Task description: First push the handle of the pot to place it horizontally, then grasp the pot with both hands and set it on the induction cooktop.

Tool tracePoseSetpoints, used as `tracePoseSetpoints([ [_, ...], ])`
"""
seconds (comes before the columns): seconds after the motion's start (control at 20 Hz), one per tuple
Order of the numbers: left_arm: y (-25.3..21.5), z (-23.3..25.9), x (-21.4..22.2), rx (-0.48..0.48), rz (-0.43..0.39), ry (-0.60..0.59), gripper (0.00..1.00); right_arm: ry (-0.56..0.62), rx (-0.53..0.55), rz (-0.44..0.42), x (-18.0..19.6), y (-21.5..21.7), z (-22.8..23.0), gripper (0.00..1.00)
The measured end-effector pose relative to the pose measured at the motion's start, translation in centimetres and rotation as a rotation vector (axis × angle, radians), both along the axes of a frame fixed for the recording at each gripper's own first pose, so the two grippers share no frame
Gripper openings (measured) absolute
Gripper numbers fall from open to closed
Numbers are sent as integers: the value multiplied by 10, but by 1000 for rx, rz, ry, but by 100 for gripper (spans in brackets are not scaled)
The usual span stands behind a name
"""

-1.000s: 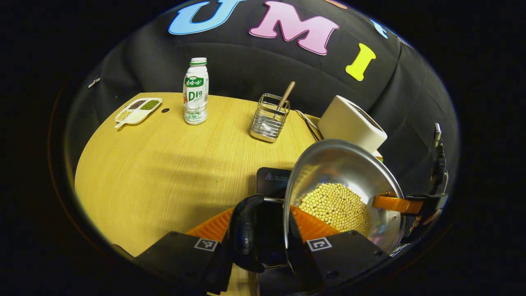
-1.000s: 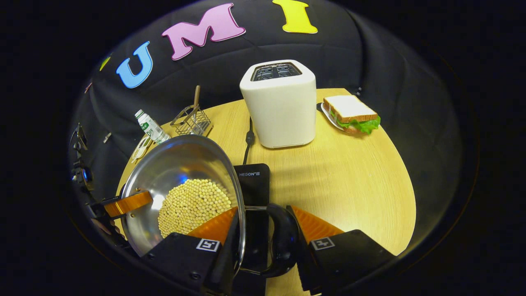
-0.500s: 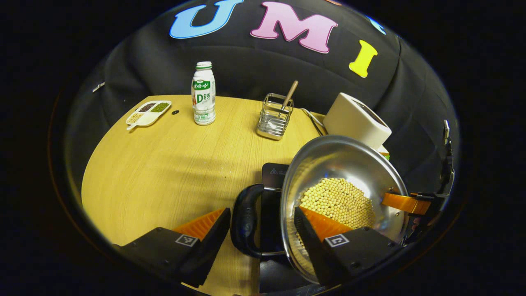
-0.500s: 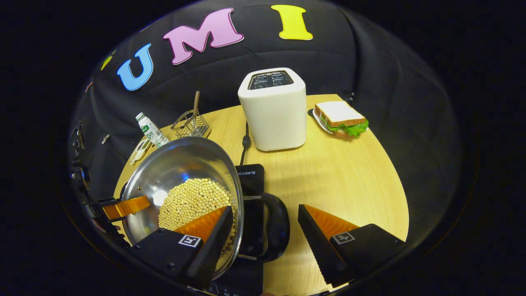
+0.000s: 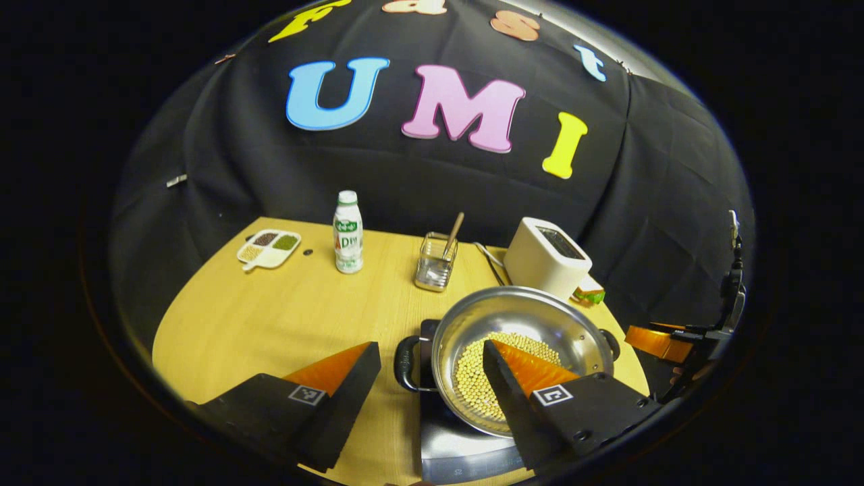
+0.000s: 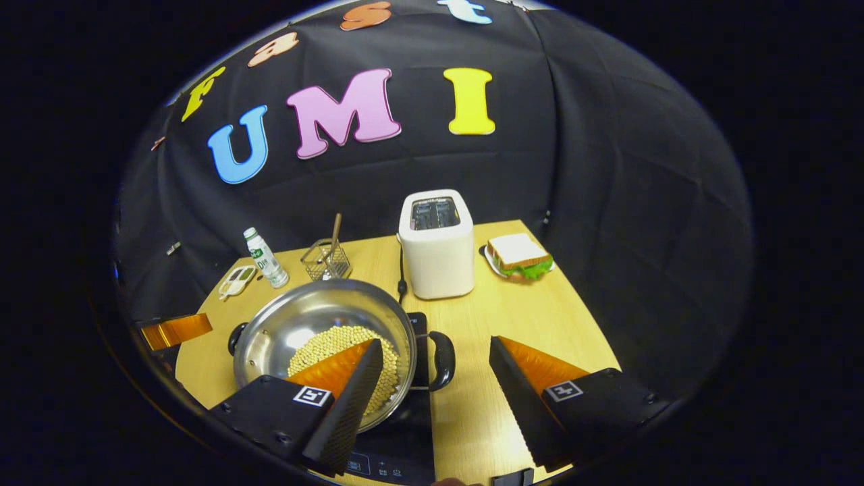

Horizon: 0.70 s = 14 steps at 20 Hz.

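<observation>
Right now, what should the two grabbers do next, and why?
Probably just lift clear and stop. The pot of beans sits on the black cooktop, and both the left gripper and right gripper are open, off its handles.

Black wedge-shaped tool point(image 5: 430, 351) fingers point(image 5: 341, 388) with square tag markings

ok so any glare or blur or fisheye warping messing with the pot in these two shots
Left gripper view: the pot is sharp, its steel wall showing soft bright reflections, no blown-out glare; the table edge bows from fisheye distortion. Right gripper view: the pot is likewise sharp, with a pale sheen on the inner wall; the beans stay readable; the toaster casts a soft shadow; corners fall dark.
</observation>
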<state>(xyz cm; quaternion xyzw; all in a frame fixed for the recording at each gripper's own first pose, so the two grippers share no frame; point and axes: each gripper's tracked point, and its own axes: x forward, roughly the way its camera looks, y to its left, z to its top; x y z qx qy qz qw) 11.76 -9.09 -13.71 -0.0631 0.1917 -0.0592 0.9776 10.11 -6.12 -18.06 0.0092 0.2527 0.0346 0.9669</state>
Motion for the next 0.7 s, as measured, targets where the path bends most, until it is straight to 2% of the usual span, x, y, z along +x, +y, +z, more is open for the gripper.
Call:
tracePoseSetpoints([
  [0.4,68,106,-92,121,126,-314,95,-315,31,-57,-65,9,126,98],
  [0.55,80,122,-127,142,158,-401,95,-393,43,-67,-99,13,146,98],
  [0.7,86,125,-161,172,163,-439,93,-439,8,-69,-124,13,153,98],
])
